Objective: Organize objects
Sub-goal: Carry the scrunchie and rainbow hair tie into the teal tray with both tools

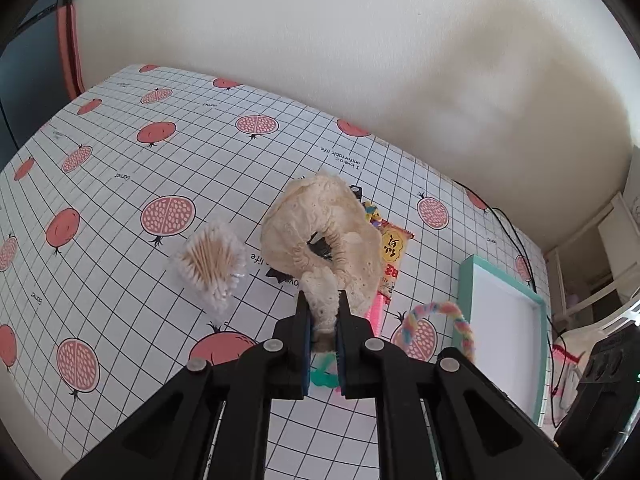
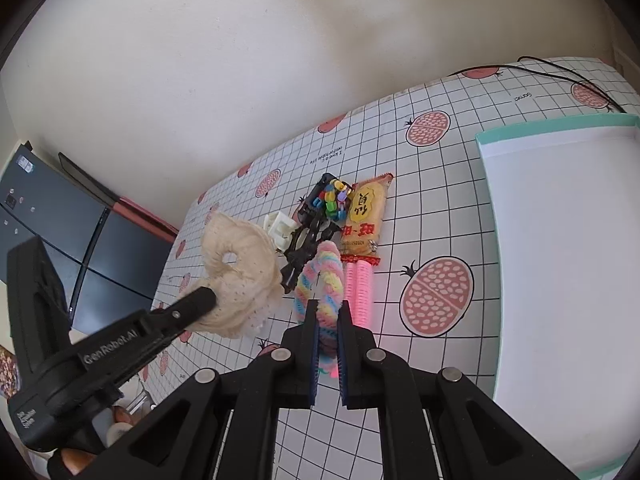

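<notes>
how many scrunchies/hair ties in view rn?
2. Cream lace scrunchie is pinched in the left gripper, lifted above the table. Rainbow braided hair tie is pinched in the right gripper. The clutter pile may hide more.

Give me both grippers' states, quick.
Left gripper: shut on the cream lace scrunchie.
Right gripper: shut on the pastel braided loop.

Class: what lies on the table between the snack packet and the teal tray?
Bare tablecloth, right wrist view: nothing lies between snack packet and teal tray.
</notes>
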Available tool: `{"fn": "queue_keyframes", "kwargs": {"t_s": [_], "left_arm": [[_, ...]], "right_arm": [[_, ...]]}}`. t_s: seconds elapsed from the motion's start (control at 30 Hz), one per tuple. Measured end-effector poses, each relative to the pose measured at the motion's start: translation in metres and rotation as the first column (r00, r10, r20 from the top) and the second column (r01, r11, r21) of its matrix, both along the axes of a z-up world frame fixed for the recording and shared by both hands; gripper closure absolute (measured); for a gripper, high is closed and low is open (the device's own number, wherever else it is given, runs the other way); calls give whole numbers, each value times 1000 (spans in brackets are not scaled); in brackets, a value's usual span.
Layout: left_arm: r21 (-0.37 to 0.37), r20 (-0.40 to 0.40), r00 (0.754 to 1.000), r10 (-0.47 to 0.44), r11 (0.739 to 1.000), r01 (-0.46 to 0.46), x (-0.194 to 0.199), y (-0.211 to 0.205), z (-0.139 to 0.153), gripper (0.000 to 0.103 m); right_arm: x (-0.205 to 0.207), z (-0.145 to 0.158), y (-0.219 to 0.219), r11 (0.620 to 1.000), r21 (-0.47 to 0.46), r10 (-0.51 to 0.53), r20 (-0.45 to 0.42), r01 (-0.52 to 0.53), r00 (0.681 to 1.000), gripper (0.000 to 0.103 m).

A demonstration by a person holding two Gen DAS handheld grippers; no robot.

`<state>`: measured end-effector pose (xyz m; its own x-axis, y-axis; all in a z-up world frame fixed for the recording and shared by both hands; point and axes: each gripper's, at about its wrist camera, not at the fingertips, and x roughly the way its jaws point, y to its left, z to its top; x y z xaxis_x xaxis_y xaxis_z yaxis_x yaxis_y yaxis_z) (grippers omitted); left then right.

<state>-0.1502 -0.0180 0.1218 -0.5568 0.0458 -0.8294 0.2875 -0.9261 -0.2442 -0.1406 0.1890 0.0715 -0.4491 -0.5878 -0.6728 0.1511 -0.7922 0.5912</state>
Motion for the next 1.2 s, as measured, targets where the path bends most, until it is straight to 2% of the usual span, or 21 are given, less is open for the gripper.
{"fn": "queue_keyframes", "kwargs": {"t_s": [0.3,0.4,0.53,0.73,0.87,1.03,1.2], "left_arm": [[2,4,1000,-3,1000,3,-2,3,-4,93],[3,-6,1000,-28,1000,28,-4,12,-3,93],[15,-26,994,-102,995,102,-7,40,-5,93],[45,-70,967,-245,968,248,-11,98,-1,93],[30,-98,942,-322,945,326,-16,133,2,93],[26,-120,914,-388,919,394,-25,168,-3,93],[26,-94,895,-435,898,439,-37,197,-24,93]], "right_arm": [[-1,-4,10,1000,17,-18,16,18,1000,95],[-2,-3,26,998,35,-55,3,55,998,95],[-4,-7,72,986,50,-158,4,157,987,95],[3,-9,152,947,7,-321,7,321,947,95],[9,-11,198,913,-14,-408,15,409,913,95],[7,-11,225,897,20,-442,-3,442,897,95],[0,-19,234,894,34,-447,9,447,894,95]]}}
